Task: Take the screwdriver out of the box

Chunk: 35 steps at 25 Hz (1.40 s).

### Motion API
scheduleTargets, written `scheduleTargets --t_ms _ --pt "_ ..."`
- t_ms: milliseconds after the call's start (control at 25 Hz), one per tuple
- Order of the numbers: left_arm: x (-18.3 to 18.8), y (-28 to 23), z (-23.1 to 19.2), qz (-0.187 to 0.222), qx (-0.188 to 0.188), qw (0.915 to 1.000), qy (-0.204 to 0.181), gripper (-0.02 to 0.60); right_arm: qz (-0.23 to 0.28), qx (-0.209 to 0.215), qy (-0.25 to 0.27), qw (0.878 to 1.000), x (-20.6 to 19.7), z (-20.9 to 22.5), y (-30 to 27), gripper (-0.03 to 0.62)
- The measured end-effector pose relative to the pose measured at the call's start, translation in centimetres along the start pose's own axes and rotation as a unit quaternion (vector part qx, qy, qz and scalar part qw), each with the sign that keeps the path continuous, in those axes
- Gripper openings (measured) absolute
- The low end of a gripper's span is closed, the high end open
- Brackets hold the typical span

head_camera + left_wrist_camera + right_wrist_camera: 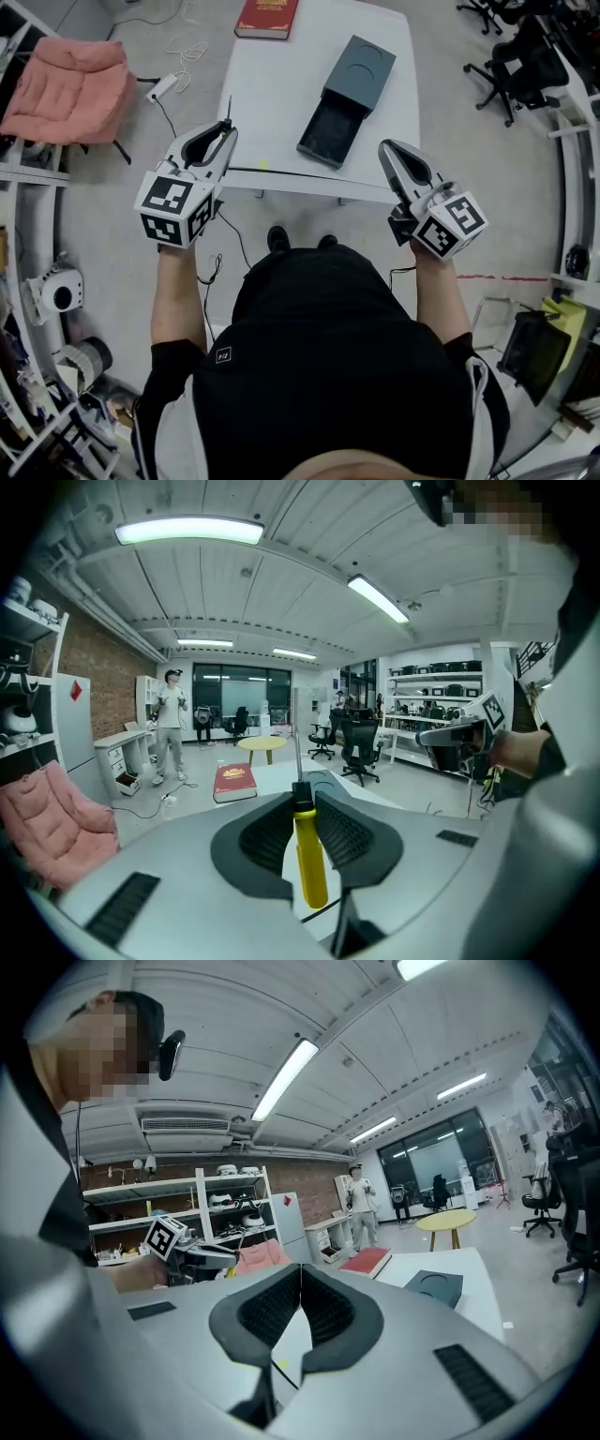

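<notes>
Nearest to the camera, the left gripper (pixel 225 133) is clamping its pads on the screwdriver (pixel 307 855). The yellow handle is sitting between the jaws, and the thin shaft is poking out past the fingertips. So the screwdriver is out of the box and up in the air, over the table's near left corner. The right gripper (pixel 387 148) is hovering at the table's near right edge with its jaws pressed together on nothing.

The marker cube on each gripper is showing black-and-white squares but no words. A small logo on the person's black shirt is too small to read.

Further out, the white table (pixel 272 89) is carrying the dark grey box (pixel 349 94). It is lying at a slant near the right edge, with its drawer pulled out towards the near edge. The table's left half is offering bare surface. At the far edge the red book (pixel 267 16) is showing gold print, too blurred to read. Open floor is flanking the table, with a pink cushion (pixel 80 86) well off to the left and office chairs (pixel 506 70) off to the right.
</notes>
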State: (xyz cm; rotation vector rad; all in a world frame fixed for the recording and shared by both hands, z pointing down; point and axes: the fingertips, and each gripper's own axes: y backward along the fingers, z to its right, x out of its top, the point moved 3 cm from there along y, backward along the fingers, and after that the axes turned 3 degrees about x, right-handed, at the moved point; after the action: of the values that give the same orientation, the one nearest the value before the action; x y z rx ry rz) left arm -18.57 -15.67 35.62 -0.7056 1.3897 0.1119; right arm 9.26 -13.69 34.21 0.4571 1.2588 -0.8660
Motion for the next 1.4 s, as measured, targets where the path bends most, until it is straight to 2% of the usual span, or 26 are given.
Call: scheduleTargets --t_ms 120,240,440,760,1080,1400 --pt "0.8 1.0 0.2 0.015 0.027 0.9995 0.005 0.083 0.006 0.007 0.008 1.0 0.9 0.7 1.0 0.029" --pt "1.2 1.2 0.5 0.024 0.054 0.9978 0.028 0.083 0.009 0.014 0.008 1.0 1.4 1.8 2.2 0.029" --pt "1.2 0.4 2.6 0.029 0.078 0.9957 0.042 0.083 0.019 0.005 -0.004 1.0 0.9 4.2 4.9 0.029" --pt "2.2 0.8 3.6 0.069 0.084 0.9927 0.052 0.083 0.039 0.012 -0.008 0.999 0.9 3.5 5.5 0.029" --pt "3.8 2.1 2.9 0.097 0.082 0.9903 0.057 0.083 0.04 0.018 0.036 0.998 2.9 1.8 5.9 0.028" --pt "5.2 3.0 2.4 0.121 0.089 0.9877 0.043 0.083 0.069 -0.011 0.061 0.996 4.9 1.5 6.3 0.028"
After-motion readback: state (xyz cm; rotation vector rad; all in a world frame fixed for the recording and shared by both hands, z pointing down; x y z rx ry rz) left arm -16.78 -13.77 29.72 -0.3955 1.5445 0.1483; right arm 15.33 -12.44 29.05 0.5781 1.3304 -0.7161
